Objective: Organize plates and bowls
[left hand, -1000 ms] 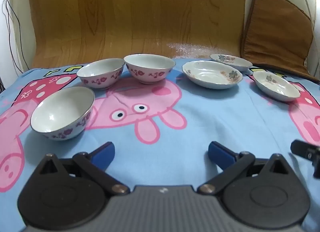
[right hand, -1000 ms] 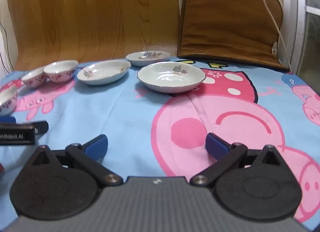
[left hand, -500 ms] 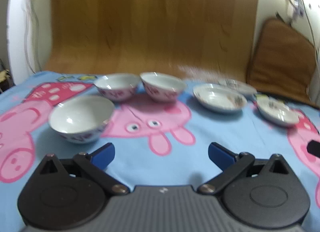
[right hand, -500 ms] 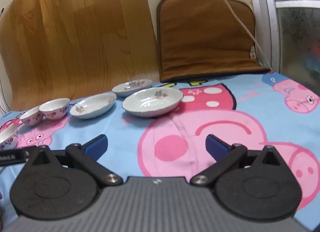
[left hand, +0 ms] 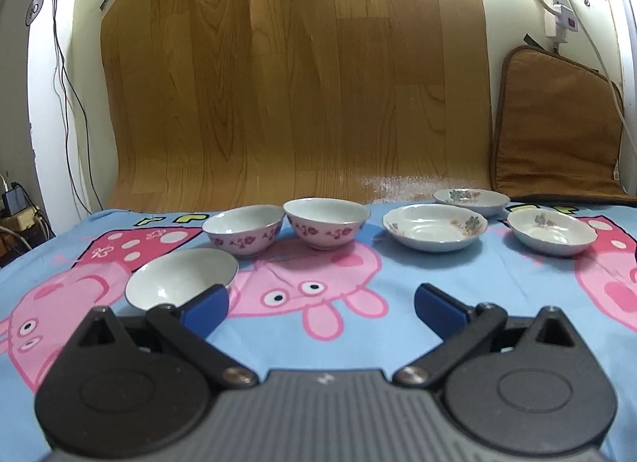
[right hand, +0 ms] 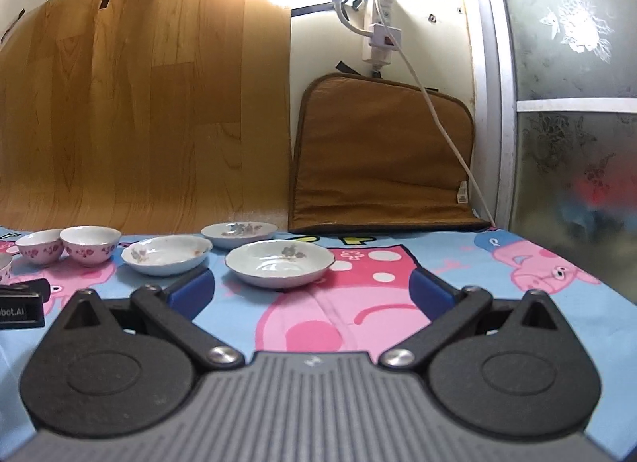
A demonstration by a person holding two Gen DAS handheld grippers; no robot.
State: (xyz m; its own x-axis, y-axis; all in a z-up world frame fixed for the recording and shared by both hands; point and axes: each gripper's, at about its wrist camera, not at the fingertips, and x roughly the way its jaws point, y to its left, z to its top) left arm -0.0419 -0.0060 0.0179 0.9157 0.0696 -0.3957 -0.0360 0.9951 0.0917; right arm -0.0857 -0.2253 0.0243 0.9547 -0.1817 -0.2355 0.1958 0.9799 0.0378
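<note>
Three pink-flowered bowls stand on the cartoon cloth: a near one (left hand: 181, 280) at front left and two side by side behind it (left hand: 243, 229) (left hand: 325, 223). Three shallow flowered plates lie to their right (left hand: 434, 227) (left hand: 553, 231) (left hand: 471, 199). My left gripper (left hand: 320, 306) is open and empty, its left fingertip just in front of the near bowl. My right gripper (right hand: 310, 288) is open and empty, a little short of the nearest plate (right hand: 278, 263). The other plates (right hand: 167, 255) (right hand: 239, 230) and two bowls (right hand: 89, 245) (right hand: 40, 251) lie to its left.
A wood-grain sheet (left hand: 294, 83) curves up behind the table. A brown cushion (right hand: 382, 151) leans on the wall at back right, with a power strip and cable (right hand: 378, 36) above. The left gripper's body (right hand: 20, 304) shows at the right wrist view's left edge.
Both grippers have tilted up and drawn back, so the dishes sit lower and farther in view. Both stay open and empty. No dish has moved.
</note>
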